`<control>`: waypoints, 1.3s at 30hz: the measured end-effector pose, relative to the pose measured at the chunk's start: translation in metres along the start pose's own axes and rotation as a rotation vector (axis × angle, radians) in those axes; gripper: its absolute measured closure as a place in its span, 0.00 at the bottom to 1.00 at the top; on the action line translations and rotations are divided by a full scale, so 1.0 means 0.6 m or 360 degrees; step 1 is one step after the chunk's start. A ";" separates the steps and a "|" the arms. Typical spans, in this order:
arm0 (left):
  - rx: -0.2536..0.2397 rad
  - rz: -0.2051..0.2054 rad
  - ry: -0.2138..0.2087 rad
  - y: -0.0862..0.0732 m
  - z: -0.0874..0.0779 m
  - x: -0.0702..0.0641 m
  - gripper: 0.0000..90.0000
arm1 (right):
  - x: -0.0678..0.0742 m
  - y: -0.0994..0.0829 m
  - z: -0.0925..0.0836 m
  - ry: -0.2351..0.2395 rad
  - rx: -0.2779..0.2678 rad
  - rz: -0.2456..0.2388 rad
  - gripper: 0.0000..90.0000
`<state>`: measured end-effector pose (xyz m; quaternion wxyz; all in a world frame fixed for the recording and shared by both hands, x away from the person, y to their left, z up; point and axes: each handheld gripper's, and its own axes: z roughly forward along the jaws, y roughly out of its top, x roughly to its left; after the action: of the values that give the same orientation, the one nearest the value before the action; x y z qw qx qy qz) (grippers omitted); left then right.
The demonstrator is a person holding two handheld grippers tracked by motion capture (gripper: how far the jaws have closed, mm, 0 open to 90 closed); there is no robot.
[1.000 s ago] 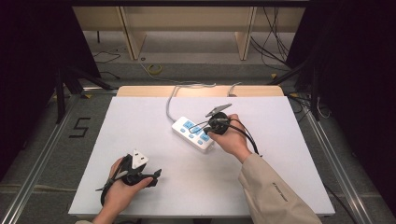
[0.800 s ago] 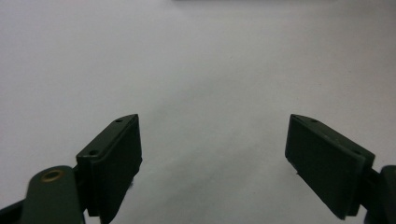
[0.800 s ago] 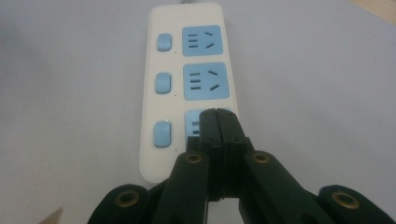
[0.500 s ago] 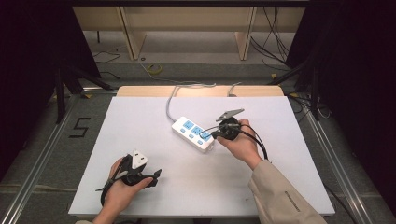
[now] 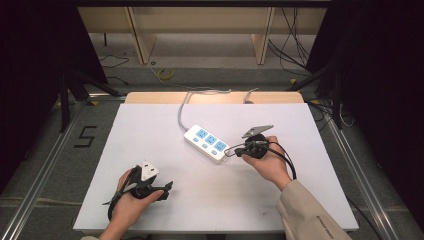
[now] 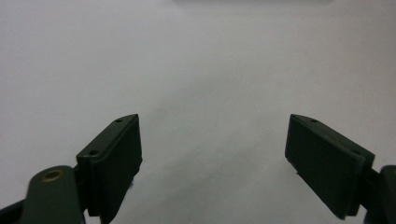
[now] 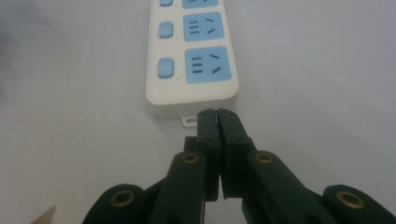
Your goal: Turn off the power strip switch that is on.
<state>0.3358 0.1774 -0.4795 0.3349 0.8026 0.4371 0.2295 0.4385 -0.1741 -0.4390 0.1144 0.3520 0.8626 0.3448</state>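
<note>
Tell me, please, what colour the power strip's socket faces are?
Light blue on the white power strip, clearest in the right gripper view.

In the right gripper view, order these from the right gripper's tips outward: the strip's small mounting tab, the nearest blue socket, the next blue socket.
From the right gripper, jaws closed:
1. Mounting tab, just left of the tips, at the power strip's near end.
2. Nearest blue socket, straight ahead.
3. Next blue socket, beyond it.

The left tool [image 6: 212, 163] has flat black jaws with small screw holes and a brass rivet. The right tool [image 7: 217, 122] shows brass rivets too, a black cable and a grey three-cornered plate. The right arm wears a beige sleeve [image 5: 312, 215].
</note>
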 end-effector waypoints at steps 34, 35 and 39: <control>0.0011 -0.0010 0.0002 -0.001 0.001 0.000 0.20 | -0.009 -0.122 -0.062 0.0025 -0.0077 0.0122 0.61; 0.0011 -0.0011 0.0002 -0.001 0.001 0.000 0.20 | -0.009 -0.125 -0.064 0.0031 -0.0085 0.0122 0.61; 0.0013 -0.0013 0.0006 -0.001 0.001 0.001 0.20 | -0.005 -0.138 -0.070 0.0028 -0.0109 0.0111 0.58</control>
<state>0.3362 0.1781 -0.4805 0.3319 0.8016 0.4420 0.2278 0.3786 -0.2401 -0.4642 0.1066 0.3746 0.8385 0.3810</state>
